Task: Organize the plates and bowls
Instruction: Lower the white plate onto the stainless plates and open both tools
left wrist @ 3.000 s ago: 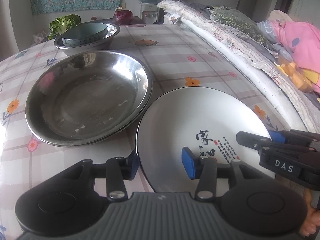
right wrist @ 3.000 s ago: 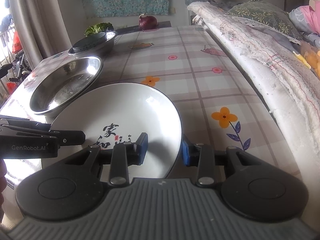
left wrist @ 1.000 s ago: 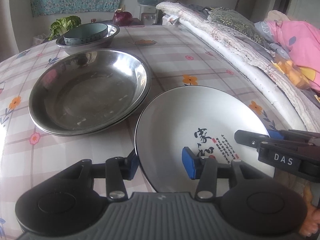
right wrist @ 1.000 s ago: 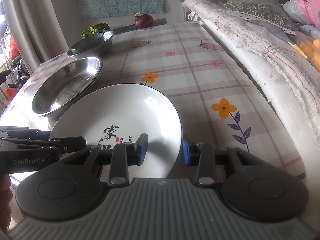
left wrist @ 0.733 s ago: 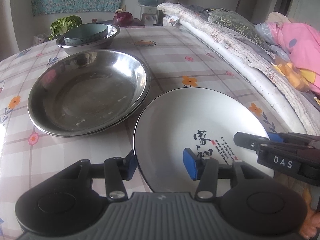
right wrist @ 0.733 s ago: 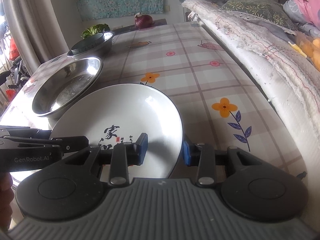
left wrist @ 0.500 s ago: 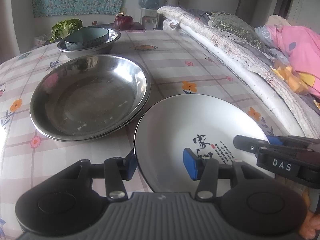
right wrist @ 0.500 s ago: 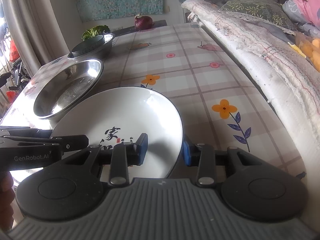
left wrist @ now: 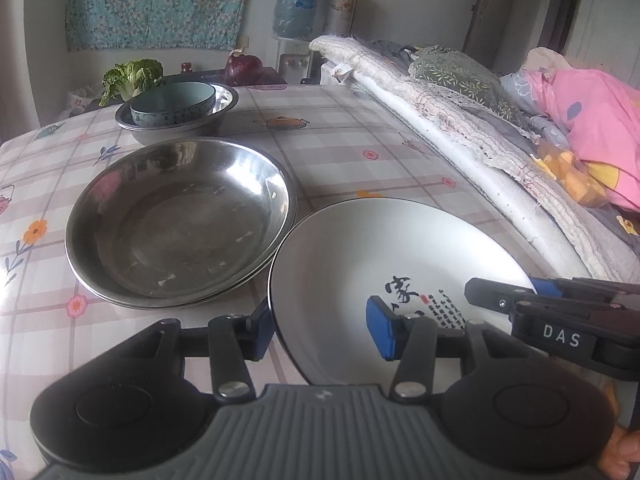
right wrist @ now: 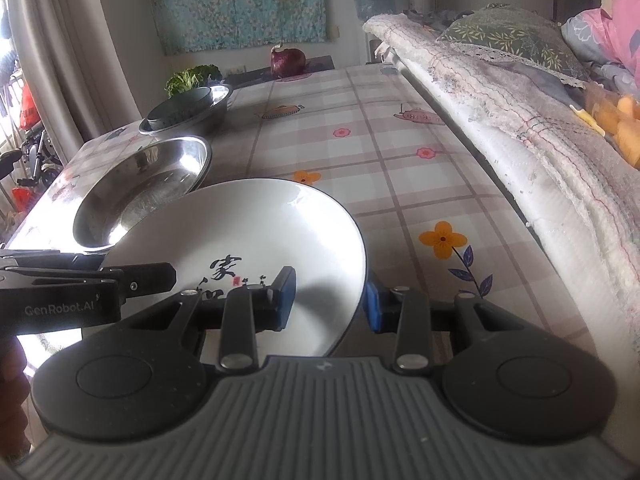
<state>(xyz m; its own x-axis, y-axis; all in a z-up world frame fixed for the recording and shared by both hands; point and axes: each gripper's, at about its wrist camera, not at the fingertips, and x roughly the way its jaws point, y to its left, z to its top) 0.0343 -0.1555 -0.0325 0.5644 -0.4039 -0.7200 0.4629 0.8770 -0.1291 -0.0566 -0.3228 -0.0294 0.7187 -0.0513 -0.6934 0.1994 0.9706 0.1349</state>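
Observation:
A white plate [left wrist: 380,248] with black calligraphy is lifted off the flowered tablecloth, and its left rim overlaps the stacked steel plates [left wrist: 176,216]. My left gripper [left wrist: 320,328] is shut on the plate's near-left rim, one pad under it and one inside. In the right wrist view my right gripper [right wrist: 330,304] is shut on the white plate [right wrist: 248,232] at its near-right rim. The steel plates [right wrist: 140,192] lie beyond on the left. Farther back a teal bowl [left wrist: 172,104] sits inside a steel bowl [left wrist: 180,128].
Leafy greens [left wrist: 132,76] and a red onion [left wrist: 244,66] lie at the table's far end. Folded bedding [left wrist: 460,128] runs along the table's right side. A curtain [right wrist: 60,60] hangs past the left edge of the table.
The white plate has come up off the cloth with both grippers, and its left rim now hangs over the steel plates' edge. Both grips stay the same.

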